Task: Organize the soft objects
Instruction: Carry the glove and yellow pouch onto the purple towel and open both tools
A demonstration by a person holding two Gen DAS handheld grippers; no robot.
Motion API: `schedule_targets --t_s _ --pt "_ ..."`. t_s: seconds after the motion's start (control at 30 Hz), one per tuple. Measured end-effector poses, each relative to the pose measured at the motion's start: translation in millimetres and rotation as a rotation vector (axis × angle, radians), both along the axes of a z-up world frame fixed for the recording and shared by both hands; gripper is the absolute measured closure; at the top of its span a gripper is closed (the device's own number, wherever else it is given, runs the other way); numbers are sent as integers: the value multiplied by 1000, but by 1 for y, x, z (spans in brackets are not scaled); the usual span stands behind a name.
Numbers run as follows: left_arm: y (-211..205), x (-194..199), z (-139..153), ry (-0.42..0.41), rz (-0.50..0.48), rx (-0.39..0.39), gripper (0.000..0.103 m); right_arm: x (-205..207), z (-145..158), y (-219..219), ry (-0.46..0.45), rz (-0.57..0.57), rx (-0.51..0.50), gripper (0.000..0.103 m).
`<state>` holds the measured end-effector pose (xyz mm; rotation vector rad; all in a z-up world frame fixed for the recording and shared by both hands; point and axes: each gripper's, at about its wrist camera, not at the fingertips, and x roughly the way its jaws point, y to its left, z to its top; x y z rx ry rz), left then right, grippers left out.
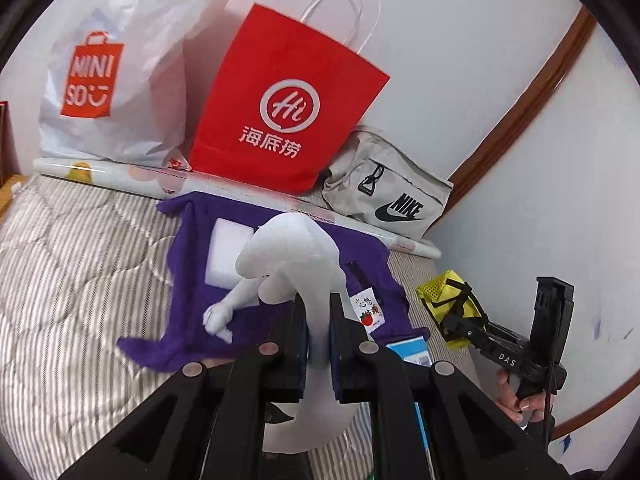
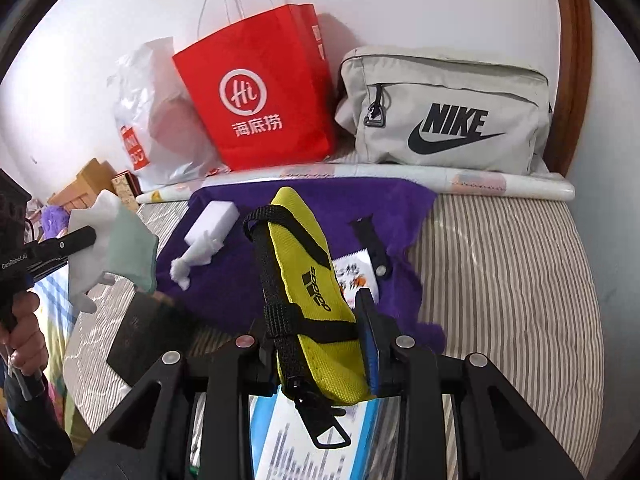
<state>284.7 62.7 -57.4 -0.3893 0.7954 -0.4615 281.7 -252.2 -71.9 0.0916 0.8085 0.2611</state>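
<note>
The left tongs (image 1: 316,312) are clamped tight on a white soft toy (image 1: 288,256), held up above the purple towel (image 1: 192,280) that lies spread on the striped bed cover (image 1: 72,272). The right tongs (image 2: 316,320) are closed on a yellow Adidas pouch (image 2: 308,272) with black straps, also lifted over the towel.

On the towel rest a white foam block (image 2: 212,220), a black strap (image 2: 372,244) and a small printed sachet (image 2: 354,272). Along the towel's far edge runs a rolled white sheet (image 2: 500,184); behind it, against the wall, stand a white Miniso bag (image 1: 112,68), a red paper bag (image 1: 280,108) and a grey Nike bag (image 2: 444,112), closing off the back. Bare striped cover lies open to the towel's left in the left wrist view and to its right in the right wrist view.
</note>
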Motion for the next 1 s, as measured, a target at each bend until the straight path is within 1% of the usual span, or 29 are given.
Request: schedule_targets --t_s 0.13,0.27,0.37,0.47,0.6,0.7,0.77,0.87,1.0 --pt "-8 22 -5 14 -10 11 94 21 -4 3 10 5 -12 72" --pt "-13 45 -11 31 -24 1 94 45 -14 8 38 16 -25 72" --pt "-20 61 -17 55 -59 -5 94 62 -24 10 66 29 -28 71" --pt "-26 72 -25 59 -69 34 94 77 -33 11 85 41 -28 71" --pt "-27 85 -39 90 -80 27 94 93 -46 12 121 55 -6 71" --pt "-28 92 -47 105 -85 35 94 101 -56 15 144 53 -25 76" --pt "-31 96 -52 113 -93 44 94 104 -60 13 154 50 -15 85" --pt "-38 102 -61 132 -100 82 94 106 -59 15 148 66 -20 87" --pt "-43 108 -74 169 -116 92 94 107 -60 19 155 80 -55 85"
